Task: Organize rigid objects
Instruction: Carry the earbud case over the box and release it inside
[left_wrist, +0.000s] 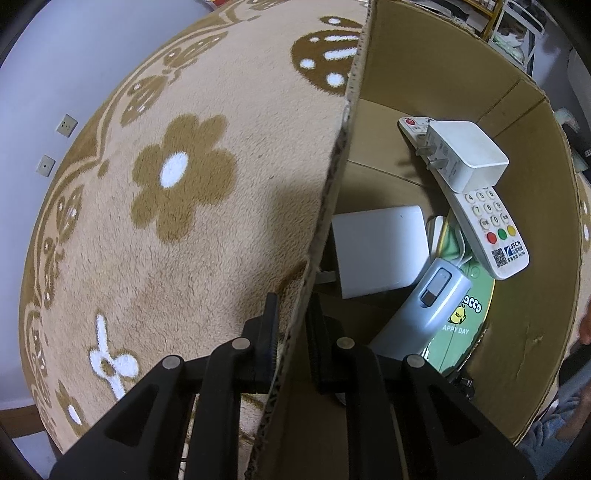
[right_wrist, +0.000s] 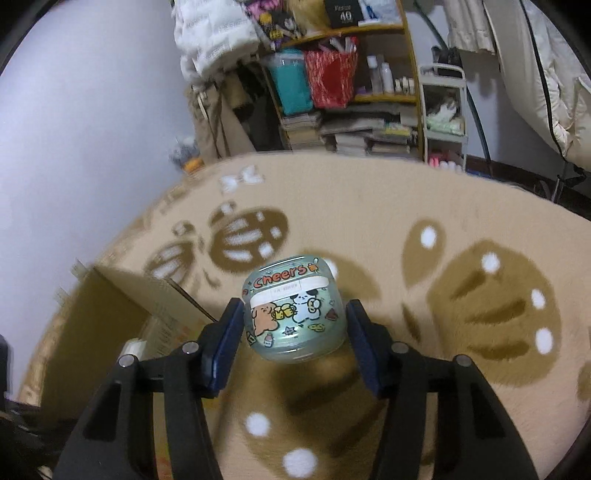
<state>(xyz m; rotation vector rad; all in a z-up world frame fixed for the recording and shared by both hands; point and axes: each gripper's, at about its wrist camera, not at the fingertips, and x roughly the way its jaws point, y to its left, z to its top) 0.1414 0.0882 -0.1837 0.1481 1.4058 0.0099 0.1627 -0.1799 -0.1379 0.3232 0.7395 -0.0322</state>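
Observation:
My left gripper (left_wrist: 293, 321) is shut on the near wall of a cardboard box (left_wrist: 325, 206), one finger outside and one inside. In the box lie a white remote control (left_wrist: 487, 221), a white plug adapter (left_wrist: 465, 155) on top of it, a flat white block (left_wrist: 380, 247), a grey-white device (left_wrist: 424, 306) and a green disc with a duck print (left_wrist: 461, 325). My right gripper (right_wrist: 295, 314) is shut on a small green "Cheers" glass cup (right_wrist: 293, 312) held above the rug. The box (right_wrist: 110, 317) shows at lower left of the right wrist view.
A beige rug with brown flower shapes (left_wrist: 177, 177) lies under everything. A crowded shelf with bags, books and bottles (right_wrist: 340, 85) stands behind the rug against the wall. Wall sockets (left_wrist: 66, 125) sit at the far left.

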